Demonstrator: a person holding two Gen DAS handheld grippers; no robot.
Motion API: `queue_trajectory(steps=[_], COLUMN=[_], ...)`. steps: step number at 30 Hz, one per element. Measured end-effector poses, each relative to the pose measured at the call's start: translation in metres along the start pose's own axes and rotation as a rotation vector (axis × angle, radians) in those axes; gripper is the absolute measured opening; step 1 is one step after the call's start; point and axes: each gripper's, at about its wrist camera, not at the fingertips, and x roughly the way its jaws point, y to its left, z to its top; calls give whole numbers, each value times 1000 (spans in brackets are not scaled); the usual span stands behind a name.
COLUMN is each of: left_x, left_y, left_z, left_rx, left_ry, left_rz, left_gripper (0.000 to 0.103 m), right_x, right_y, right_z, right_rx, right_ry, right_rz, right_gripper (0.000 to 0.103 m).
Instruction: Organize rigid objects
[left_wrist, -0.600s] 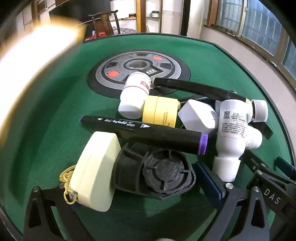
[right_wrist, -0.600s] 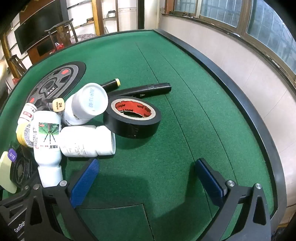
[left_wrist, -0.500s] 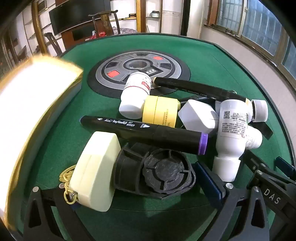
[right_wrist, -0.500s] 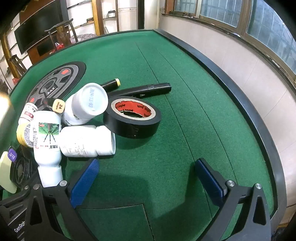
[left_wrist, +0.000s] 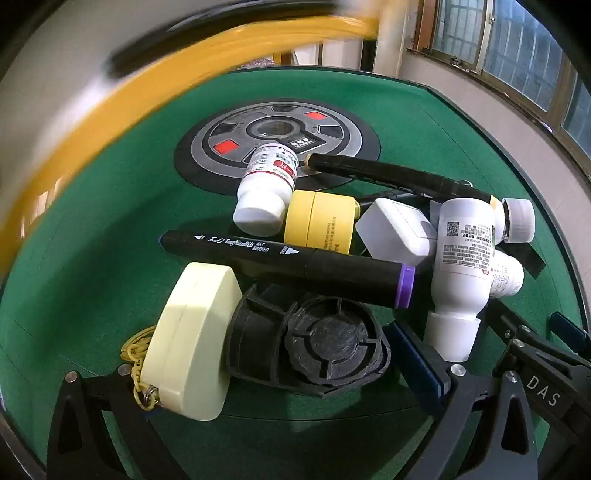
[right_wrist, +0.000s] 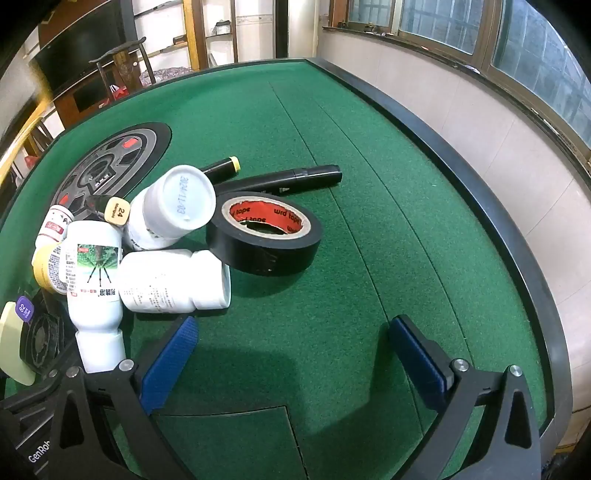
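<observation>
Left gripper (left_wrist: 280, 354): we see its jaws apart around the cream case (left_wrist: 192, 339) and black fan (left_wrist: 314, 343), clamped on neither.
Right gripper (right_wrist: 291, 358): we find its jaws wide apart over bare green felt table (right_wrist: 369, 184).
Pile: our black marker (left_wrist: 288, 266) lies across the fan; white bottles (right_wrist: 96, 280) lie beside it.
Tape: we log the black tape roll (right_wrist: 264, 236) flat, touching a bottle.
Blur: a yellow-edged shape (left_wrist: 92, 110) crosses our upper-left view.

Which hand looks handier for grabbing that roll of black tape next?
Probably the right. The black tape roll lies flat just ahead of the open right gripper, bare felt between. The left gripper faces the crowded pile.
</observation>
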Motion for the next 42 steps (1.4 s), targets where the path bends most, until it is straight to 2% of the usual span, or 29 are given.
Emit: queue_trajectory(steps=[42], left_x=[2], left_y=[3], left_z=[0], left_rx=[0], left_ry=[-2], left_rz=[0], left_gripper=[103], right_x=[1], right_y=[-1], right_z=[0], right_rx=[0], right_ry=[1], right_rz=[1], right_gripper=[103])
